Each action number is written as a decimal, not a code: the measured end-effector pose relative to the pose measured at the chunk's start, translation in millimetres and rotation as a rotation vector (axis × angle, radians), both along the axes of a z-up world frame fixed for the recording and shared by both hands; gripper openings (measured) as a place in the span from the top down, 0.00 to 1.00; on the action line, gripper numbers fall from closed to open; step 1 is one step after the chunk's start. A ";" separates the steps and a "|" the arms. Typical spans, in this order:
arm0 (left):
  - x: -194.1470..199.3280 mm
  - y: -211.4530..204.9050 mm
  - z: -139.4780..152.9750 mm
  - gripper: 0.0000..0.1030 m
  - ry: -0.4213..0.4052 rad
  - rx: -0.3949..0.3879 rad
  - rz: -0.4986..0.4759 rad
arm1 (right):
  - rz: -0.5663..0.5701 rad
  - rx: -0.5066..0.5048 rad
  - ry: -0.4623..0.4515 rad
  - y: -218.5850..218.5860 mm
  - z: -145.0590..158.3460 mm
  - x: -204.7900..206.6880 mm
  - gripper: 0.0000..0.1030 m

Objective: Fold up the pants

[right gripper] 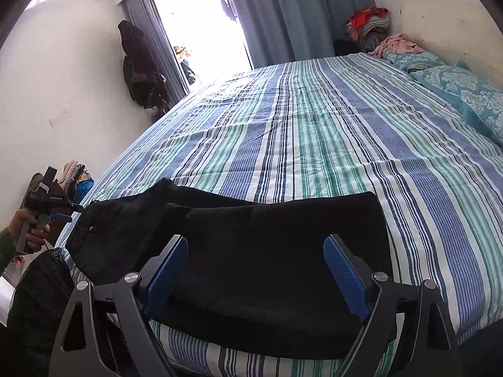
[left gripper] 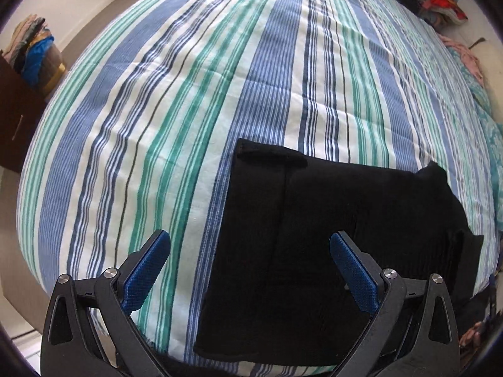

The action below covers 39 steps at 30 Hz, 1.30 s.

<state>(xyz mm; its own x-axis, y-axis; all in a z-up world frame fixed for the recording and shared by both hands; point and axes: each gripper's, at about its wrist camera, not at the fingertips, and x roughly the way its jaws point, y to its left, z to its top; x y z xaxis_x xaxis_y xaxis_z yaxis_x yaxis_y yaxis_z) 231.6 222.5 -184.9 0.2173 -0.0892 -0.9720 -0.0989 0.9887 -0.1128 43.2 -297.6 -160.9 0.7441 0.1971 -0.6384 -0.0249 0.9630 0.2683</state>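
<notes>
Black pants (left gripper: 330, 220) lie folded into a flat rectangle near the front edge of the striped bed (left gripper: 204, 94). My left gripper (left gripper: 250, 251) points steeply down over their left edge, open, nothing between its blue pads (left gripper: 147, 270). In the right wrist view the same pants (right gripper: 251, 238) spread across the bed's near edge. My right gripper (right gripper: 254, 260) hovers just above them, open and empty. The left gripper (right gripper: 63, 215) also shows at the far left of that view, held in a hand (right gripper: 30, 229) by the pants' left end.
Teal patterned pillows (right gripper: 465, 91) and a pink garment (right gripper: 397, 44) lie at the bed's far right. A clothes heap (right gripper: 367, 23) sits in the corner. A dark cabinet (left gripper: 17, 116) with stacked clothes (left gripper: 34, 53) stands left of the bed. Dark garments (right gripper: 138, 62) hang on the wall.
</notes>
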 end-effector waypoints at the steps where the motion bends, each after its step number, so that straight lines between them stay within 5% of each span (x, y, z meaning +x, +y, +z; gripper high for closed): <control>1: 2.7 -2.0 -10.5 0.00 0.031 -0.007 0.008 | 0.003 -0.006 0.000 0.8 0.1 -0.7 0.14; 4: -0.6 5.1 -27.4 0.02 0.054 -0.116 0.105 | 0.004 -0.019 -0.005 1.1 0.9 -3.1 0.14; 6: -7.6 8.9 -24.5 0.21 0.038 -0.199 0.137 | -0.001 -0.013 -0.004 -0.5 0.8 -3.7 0.14; 8: -14.2 5.6 -15.4 0.52 0.032 -0.216 0.146 | -0.011 0.000 -0.002 -3.8 -0.1 -2.9 0.14; 11: -22.4 2.3 3.4 0.75 0.005 -0.201 0.161 | -0.018 0.031 0.004 -8.4 -2.4 1.5 0.14; 13: -28.7 3.8 17.0 0.78 -0.016 -0.246 0.190 | -0.020 0.052 0.005 -10.4 -3.2 5.3 0.14; 18: -36.8 -19.2 68.2 0.82 -0.087 -0.353 0.182 | -0.019 0.080 -0.024 -12.8 2.5 4.8 0.14; 25: -40.7 -168.8 145.3 0.83 -0.179 -0.435 -0.108 | -0.089 0.173 -0.057 -35.4 8.6 0.0 0.14; 28: -41.6 -243.5 135.5 0.83 -0.167 -0.417 -0.214 | -0.140 0.199 -0.062 -48.7 9.2 -2.8 0.14; 32: -45.4 -330.1 84.1 0.77 -0.076 -0.374 -0.324 | -0.209 0.232 -0.056 -66.6 6.5 -8.5 0.14; 35: -52.6 -360.2 59.5 0.72 0.044 -0.510 -0.379 | -0.265 0.276 -0.052 -83.4 2.6 -15.3 0.14; 37: -68.8 -356.6 81.4 0.67 -0.007 -0.587 -0.421 | -0.307 0.314 -0.054 -96.3 0.1 -22.5 0.14; 39: -75.6 -339.9 111.7 0.55 -0.122 -0.538 -0.458 | -0.343 0.358 -0.049 -108.5 -4.2 -28.8 0.14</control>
<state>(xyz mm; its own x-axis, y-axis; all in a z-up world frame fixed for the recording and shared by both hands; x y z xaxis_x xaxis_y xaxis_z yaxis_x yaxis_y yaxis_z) 156.0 -117.4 -73.2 0.1478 -0.6574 -0.7389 0.3575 0.7321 -0.5799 14.4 -406.1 -165.0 0.8317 0.1361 -0.5382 0.2567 0.7653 0.5903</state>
